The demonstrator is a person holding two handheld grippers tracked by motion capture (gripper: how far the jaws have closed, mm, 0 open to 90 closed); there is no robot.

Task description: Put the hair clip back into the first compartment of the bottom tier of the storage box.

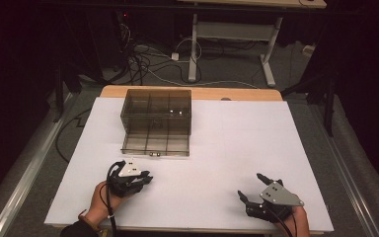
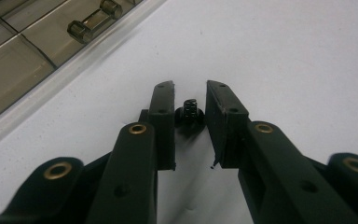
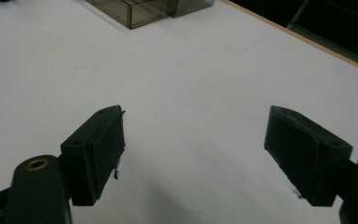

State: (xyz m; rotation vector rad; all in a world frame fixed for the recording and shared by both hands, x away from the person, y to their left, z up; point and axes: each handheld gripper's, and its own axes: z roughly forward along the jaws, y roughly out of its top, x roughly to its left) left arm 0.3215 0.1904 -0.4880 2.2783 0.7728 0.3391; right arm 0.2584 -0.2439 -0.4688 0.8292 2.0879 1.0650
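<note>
At the upper left of the left gripper view lies the edge of a smoky clear plastic drawer (image 2: 23, 70), pulled out of its box, with a small metal knob (image 2: 93, 21) on its front. In the high view the same organizer box (image 1: 157, 114) sits at upper centre-left of the white table (image 1: 237, 148), its drawer (image 1: 155, 145) drawn toward the person.

Just below it in the high view, at lower left, the left gripper (image 1: 137, 178) rests low on the table. In its own view the jaws stand close together, clamped on a small black screw (image 2: 189, 111), which sits between the pads at mid-frame, resting on or just above the white surface. The pads look to be touching it on both sides, so the pick-up step seems to be in hand: the piece is grasped but not yet lifted.

At lower right of the high view the right gripper (image 1: 254, 190) lies idle, well apart from the box, and in its own view (image 3: 193, 149) the jaws stand wide apart over bare table.

The next move likely calls for a steady lift, then a short carry up the frame to the open drawer, with a release over one of its compartments. The piece is tiny, so the grip could slip if the hand tilts.
</note>
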